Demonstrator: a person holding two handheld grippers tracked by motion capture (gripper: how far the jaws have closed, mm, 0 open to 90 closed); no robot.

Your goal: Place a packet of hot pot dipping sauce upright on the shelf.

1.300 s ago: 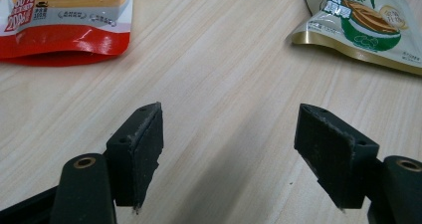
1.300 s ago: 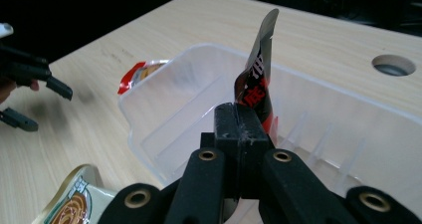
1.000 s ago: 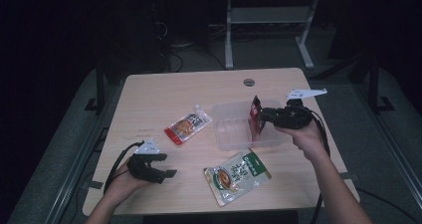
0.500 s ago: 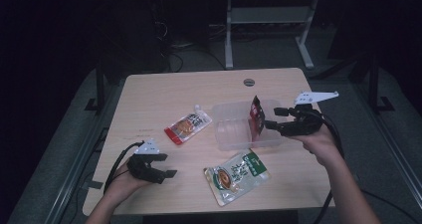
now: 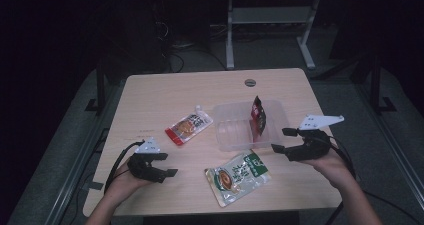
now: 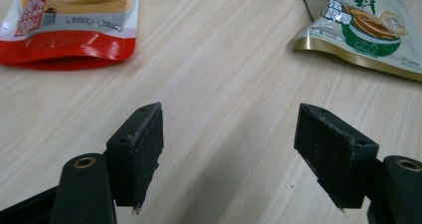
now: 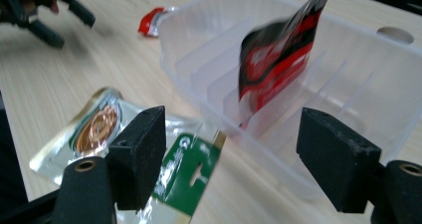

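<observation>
A red and black packet [image 5: 258, 116] stands upright in one slot of the clear plastic tray [image 5: 230, 135], right of centre in the high view. Your right gripper [image 5: 280, 140] sits just right of the tray, its jaws freshly opened and apart with nothing between them. A green pouch [image 5: 239, 174] lies below the tray. At lower left, your left gripper [image 5: 167, 165] rests with jaws apart, empty, below the orange pouch [image 5: 188, 127].

No print on the green pouch [image 6: 366, 27] (or red pouch [image 6: 69, 22]) is readable.
</observation>
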